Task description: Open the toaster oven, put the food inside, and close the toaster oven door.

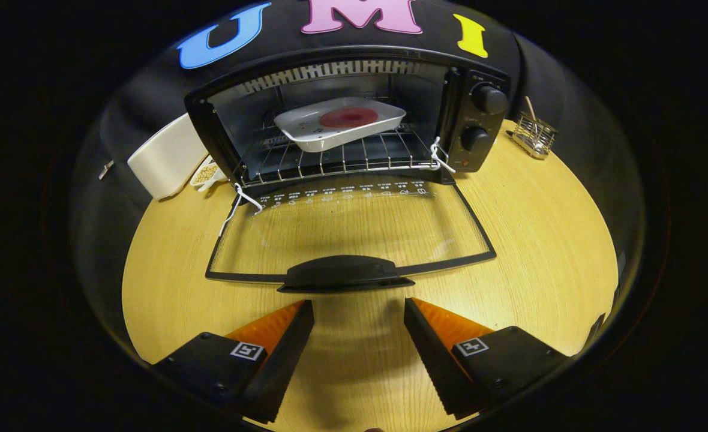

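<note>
Toaster oven (354, 120) sits on wooden table (540, 228), door (348, 231) swung fully down and lying flat, glass pane facing up w/ table grain visible through it. Door handle (345, 274) is at door's near edge, pointing toward gripper (359, 312). Gripper fingers spread wide apart, nothing btwn them but bare table; tips sit just short of handle, not touching it. Inside oven: wire rack (336, 159) pulled slightly fwd, white rectangular dish (339, 123) resting on it, tilted a bit relative to oven opening, w/ round red food (348, 117) lying in dish centre. Two black knobs (489, 99) stacked on oven's control panel, right of the opening. White cord or tie loops at both hinge corners of door, one at left (243, 201), one at right (438, 157). Left of oven: cream-white oblong container (168, 157) leaning against oven's side, small dish of pale grains (206, 174) tucked btwn it and oven. Right of oven, well apart: small wire holder (533, 137) w/ a thin stick standing in it. Oven casts shadow across door pane and table in front.
</note>
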Demonstrator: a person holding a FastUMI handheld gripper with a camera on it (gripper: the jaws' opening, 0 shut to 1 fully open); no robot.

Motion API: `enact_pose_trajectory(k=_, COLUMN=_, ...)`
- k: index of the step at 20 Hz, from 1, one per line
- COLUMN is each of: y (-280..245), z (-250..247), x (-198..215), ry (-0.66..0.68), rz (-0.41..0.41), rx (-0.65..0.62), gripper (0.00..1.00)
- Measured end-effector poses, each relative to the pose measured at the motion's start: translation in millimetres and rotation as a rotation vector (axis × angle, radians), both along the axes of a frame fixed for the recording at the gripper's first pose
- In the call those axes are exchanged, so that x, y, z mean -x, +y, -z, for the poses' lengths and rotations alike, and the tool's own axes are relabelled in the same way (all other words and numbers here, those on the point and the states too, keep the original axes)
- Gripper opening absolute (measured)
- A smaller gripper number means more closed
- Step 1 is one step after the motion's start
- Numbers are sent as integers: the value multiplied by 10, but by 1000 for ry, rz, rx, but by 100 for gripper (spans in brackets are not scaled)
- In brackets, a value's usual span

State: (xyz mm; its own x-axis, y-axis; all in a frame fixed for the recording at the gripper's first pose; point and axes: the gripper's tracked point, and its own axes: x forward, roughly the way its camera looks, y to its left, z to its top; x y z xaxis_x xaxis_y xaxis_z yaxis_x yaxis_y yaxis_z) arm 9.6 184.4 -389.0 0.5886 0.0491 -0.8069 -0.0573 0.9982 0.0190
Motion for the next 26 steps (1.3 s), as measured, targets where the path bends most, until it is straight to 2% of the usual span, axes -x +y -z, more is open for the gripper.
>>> enact_pose_trajectory(k=3, y=73, z=41, x=-10, ry=20, rz=-32, rx=19, gripper=99)
enact_pose_trajectory(k=7, y=90, z=44, x=-23, ry=16, rz=-31, rx=20, gripper=99)
enact_pose_trajectory(k=13, y=115, z=-387, x=36, ry=-79, rz=-33, rx=-26, gripper=99)
enact_pose_trajectory(k=16, y=133, z=-753, x=18, ry=-164, rz=-46, rx=-42, gripper=99)
enact_pose_trajectory(k=21, y=103, z=-1595, x=-228, ry=-413, rz=-149, rx=22, gripper=99)
enact_pose_trajectory(k=26, y=48, z=-2399, x=-206, ry=-650, rz=-133, rx=14, gripper=98)
